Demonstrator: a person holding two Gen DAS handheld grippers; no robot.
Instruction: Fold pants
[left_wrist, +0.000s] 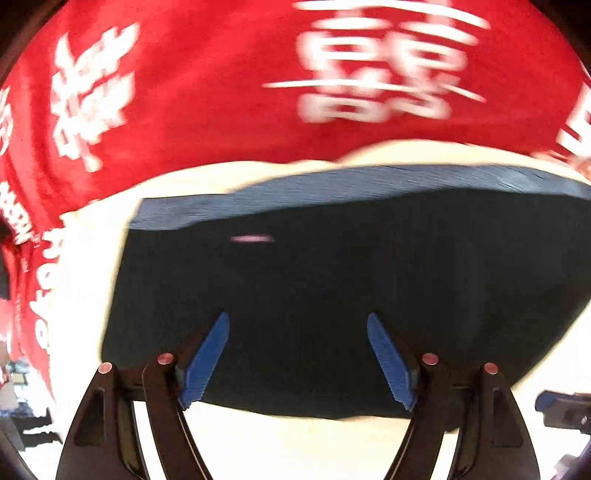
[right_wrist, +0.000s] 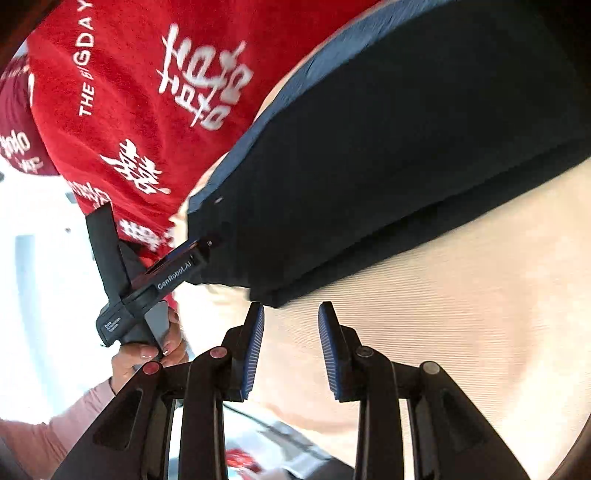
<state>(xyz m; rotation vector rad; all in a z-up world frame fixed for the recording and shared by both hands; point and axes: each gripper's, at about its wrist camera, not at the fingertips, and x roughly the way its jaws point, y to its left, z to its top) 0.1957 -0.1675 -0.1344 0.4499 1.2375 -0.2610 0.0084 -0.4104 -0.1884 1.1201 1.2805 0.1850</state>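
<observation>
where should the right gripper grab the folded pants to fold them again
Take the near corner of the dark pants, just ahead of the open right gripper, coming in low along the cream cloth. The stacked layers end in an exposed edge there, so one finger could probably slide beneath. The left gripper sits at the far corner.

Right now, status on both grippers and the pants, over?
Left gripper open, over the pants. Right gripper open, empty, beside the pants' folded edge. Pants lie folded on cream cloth. Red printed blanket beyond; nothing in the way.
</observation>
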